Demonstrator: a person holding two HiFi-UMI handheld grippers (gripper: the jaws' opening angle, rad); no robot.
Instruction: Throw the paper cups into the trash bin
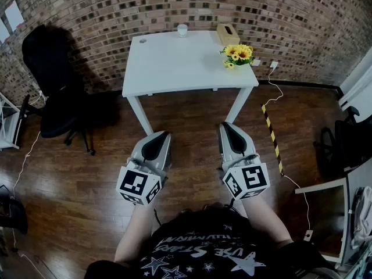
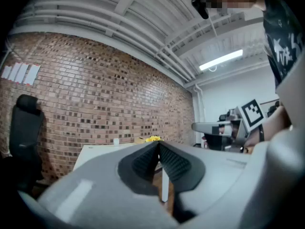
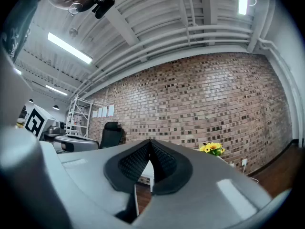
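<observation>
- At the lower middle of the head view, the left gripper (image 1: 159,135) and the right gripper (image 1: 227,125) sit side by side, level and pointed toward the white table (image 1: 174,68). This looks like a ready posture, with no reach under way.
- Both pairs of jaws are pressed together at the tips with nothing between them. I judge neither tool has taken anything up.
- One paper cup (image 1: 182,30) stands upright at the table's far edge, in the upper middle of the frame. It is well apart from both grippers, so the person probably needs to step closer.
- A tissue box (image 1: 227,34) lies near the cup to its right, and yellow flowers (image 1: 238,53) stand at the table's right edge. Both could crowd a reach from the right.
- No trash bin shows in any view. A black chair (image 1: 52,80) stands at upper left.
</observation>
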